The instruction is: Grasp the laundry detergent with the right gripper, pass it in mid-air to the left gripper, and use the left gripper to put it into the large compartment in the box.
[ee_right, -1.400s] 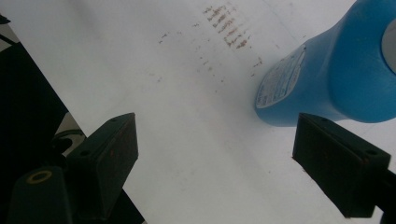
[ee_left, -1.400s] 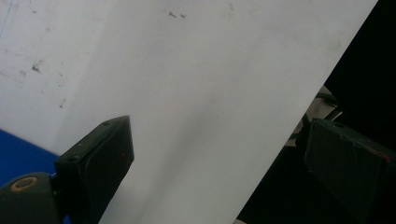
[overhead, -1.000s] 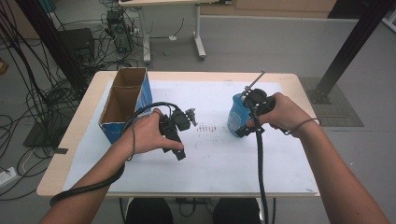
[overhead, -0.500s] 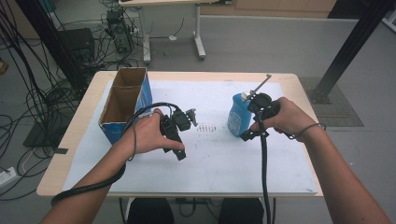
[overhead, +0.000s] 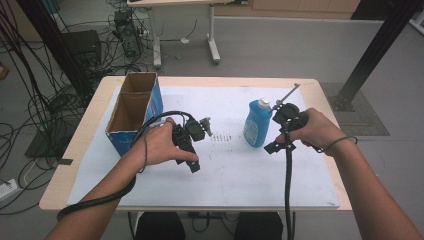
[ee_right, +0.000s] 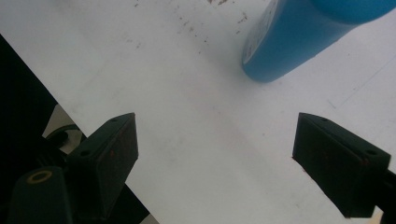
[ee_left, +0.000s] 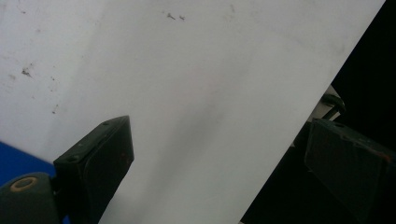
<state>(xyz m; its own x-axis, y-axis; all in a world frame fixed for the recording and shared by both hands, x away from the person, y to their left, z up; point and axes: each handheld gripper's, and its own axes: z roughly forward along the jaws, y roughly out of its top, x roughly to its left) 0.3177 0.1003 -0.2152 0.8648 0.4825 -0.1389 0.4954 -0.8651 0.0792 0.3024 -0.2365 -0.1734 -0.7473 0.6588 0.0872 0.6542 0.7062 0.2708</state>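
Note:
A blue bottle (overhead: 257, 124) with a white cap stands upright on the white sheet (overhead: 235, 175), right of centre. My right gripper (overhead: 271, 147) sits just right of it, jaws angled down toward the sheet. In the right gripper view the right gripper (ee_right: 215, 140) is open over bare sheet, with the blue bottle (ee_right: 299, 42) beyond the jaws at upper right. My left gripper (overhead: 194, 166) rests near the middle of the sheet, pointing toward the near edge. In the left gripper view the left gripper (ee_left: 219, 140) is open with nothing between its jaws.
An open cardboard box (overhead: 131, 112) with blue sides stands at the table's left. The wooden table edge (overhead: 65, 197) frames the sheet. Cables trail from both grippers toward the near edge. Dark specks (overhead: 221, 137) mark the sheet between the hands.
My right hand has drawn slightly to the right, away from the bottle, which stays upright in place. The left hand has not moved.

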